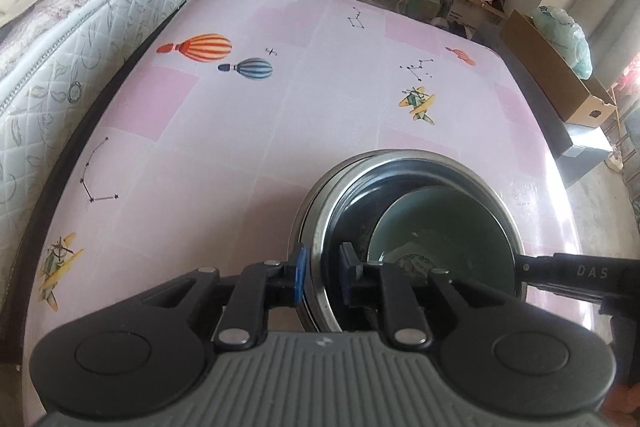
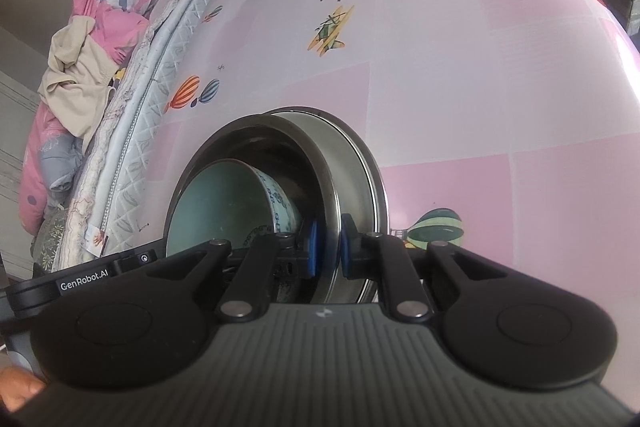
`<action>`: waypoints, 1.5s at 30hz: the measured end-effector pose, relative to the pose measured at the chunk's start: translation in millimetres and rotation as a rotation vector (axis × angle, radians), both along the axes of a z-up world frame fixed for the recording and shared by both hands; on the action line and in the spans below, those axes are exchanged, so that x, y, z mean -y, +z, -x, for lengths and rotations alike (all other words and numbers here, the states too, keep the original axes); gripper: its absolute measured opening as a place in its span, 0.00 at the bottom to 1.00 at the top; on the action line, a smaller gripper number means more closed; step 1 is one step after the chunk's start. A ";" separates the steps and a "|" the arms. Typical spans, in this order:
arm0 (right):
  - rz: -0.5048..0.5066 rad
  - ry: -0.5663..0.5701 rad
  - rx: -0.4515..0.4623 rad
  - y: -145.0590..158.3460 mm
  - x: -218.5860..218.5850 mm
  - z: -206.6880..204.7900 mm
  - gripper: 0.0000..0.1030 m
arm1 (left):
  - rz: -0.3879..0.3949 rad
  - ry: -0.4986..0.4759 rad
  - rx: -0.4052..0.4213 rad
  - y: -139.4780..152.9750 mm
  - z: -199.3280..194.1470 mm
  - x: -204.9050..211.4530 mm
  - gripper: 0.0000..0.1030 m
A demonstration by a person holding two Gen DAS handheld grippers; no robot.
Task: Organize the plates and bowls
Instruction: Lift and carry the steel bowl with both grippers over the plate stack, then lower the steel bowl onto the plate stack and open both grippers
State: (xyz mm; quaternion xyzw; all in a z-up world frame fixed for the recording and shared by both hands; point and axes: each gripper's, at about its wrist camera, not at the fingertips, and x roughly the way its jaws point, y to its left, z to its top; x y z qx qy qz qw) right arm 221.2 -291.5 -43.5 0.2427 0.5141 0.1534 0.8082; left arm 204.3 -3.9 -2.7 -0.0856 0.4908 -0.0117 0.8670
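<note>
The stacking looks nearly finished, judging by how things lie: a pale green ceramic bowl (image 1: 440,227) sits nested inside the steel bowls (image 1: 416,163), low and right of centre in the left wrist view, on the pink counter (image 1: 240,147). The left gripper (image 1: 322,277) has its fingers clenched on the near rim of the stack, one pad outside and one inside. The right gripper (image 2: 327,253) clamps the steel rim (image 2: 348,179) likewise, at bottom centre of its view. By count: one ceramic bowl, at least two steel vessels with offset rims, and no separate plates visible. What seems left is setting the stack down.
</note>
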 end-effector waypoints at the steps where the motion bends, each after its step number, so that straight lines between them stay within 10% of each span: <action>1: -0.003 -0.003 -0.001 1.5 1.0 -0.3 0.13 | -0.013 -0.008 0.019 3.6 2.5 0.7 0.24; 14: -0.026 -0.032 0.101 39.7 28.7 32.4 0.47 | -0.135 -0.087 0.183 40.0 54.8 -2.5 0.75; 20: -0.460 -0.033 0.065 46.3 52.6 84.7 0.65 | -0.084 -0.107 0.196 42.4 105.2 -18.5 0.94; 25: -0.538 -0.018 0.125 51.4 42.1 140.5 0.84 | -0.078 -0.027 0.199 30.4 142.7 -26.4 0.96; 45: 0.220 0.037 0.551 107.6 -47.9 244.4 0.99 | -0.131 0.037 0.281 30.5 176.8 -20.9 1.00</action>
